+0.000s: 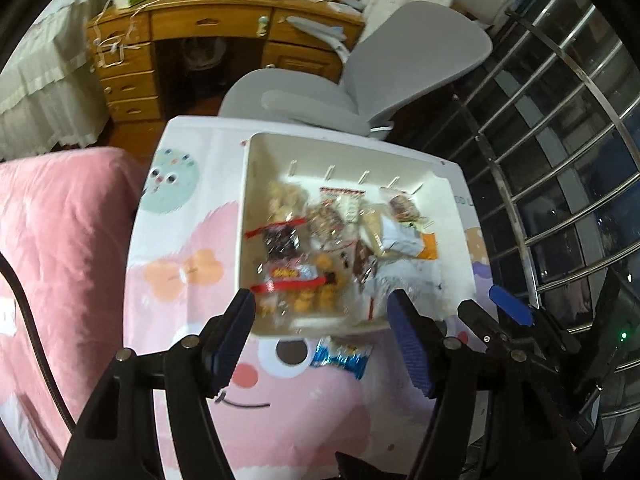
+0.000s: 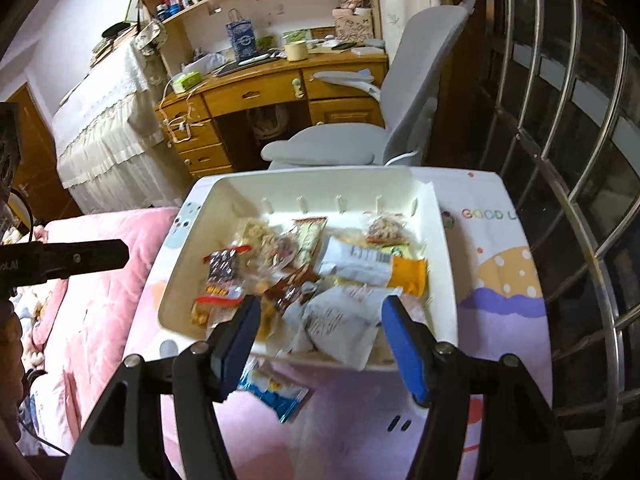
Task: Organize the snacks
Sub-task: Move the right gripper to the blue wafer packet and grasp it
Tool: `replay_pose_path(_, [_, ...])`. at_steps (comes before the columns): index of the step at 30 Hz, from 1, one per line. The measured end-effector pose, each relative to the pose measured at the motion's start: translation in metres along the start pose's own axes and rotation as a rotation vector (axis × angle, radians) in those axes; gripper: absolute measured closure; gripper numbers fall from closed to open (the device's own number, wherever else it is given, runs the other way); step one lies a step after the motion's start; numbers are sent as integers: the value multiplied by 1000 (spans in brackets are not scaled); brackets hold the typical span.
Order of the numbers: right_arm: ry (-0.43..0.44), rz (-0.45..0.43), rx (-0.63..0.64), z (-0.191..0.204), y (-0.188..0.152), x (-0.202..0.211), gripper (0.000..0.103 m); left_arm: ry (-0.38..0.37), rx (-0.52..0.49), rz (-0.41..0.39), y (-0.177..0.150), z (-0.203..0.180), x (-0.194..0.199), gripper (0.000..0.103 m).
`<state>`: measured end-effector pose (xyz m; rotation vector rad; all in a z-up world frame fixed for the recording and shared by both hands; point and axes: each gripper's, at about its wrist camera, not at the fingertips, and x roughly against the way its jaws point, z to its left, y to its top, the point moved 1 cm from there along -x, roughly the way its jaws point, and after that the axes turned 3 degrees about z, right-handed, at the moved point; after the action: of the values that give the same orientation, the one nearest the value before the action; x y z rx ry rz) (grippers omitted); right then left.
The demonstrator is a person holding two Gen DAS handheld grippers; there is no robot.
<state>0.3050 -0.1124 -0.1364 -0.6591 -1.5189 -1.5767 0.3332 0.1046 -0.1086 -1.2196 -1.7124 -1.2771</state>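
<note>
A white box stands on the cartoon-print table cover and holds several snack packs. Among them are a red-banded clear pack, an orange packet and a white wrapper. One blue-and-white packet lies on the cover just outside the box's near wall. My left gripper hangs open over the near left part of the box with nothing between its pads. My right gripper is open over the near right part, also with nothing between its pads.
A pink quilt lies left of the table. Beyond the far edge are a grey office chair and a wooden desk. A metal window grille runs along the right side. A black cable crosses the quilt.
</note>
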Motion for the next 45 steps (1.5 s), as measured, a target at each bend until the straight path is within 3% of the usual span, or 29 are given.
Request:
replay_pose_path(18, [124, 139, 190, 37, -61, -45, 40, 89, 132, 84, -95, 44, -16, 36])
replay_pose_path(30, [151, 101, 397, 57, -96, -97, 40, 136, 146, 106, -143, 64, -52, 36])
replay_pose_path(41, [137, 117, 446, 67, -108, -127, 40, 137, 162, 131, -151, 68, -62, 36])
replay_pose_path(43, [141, 118, 450, 68, -108, -128, 42, 135, 163, 130, -151, 69, -62, 36])
replay_pose_path(45, [149, 130, 458, 70, -109, -130, 51, 138, 165, 131, -150, 69, -62, 36])
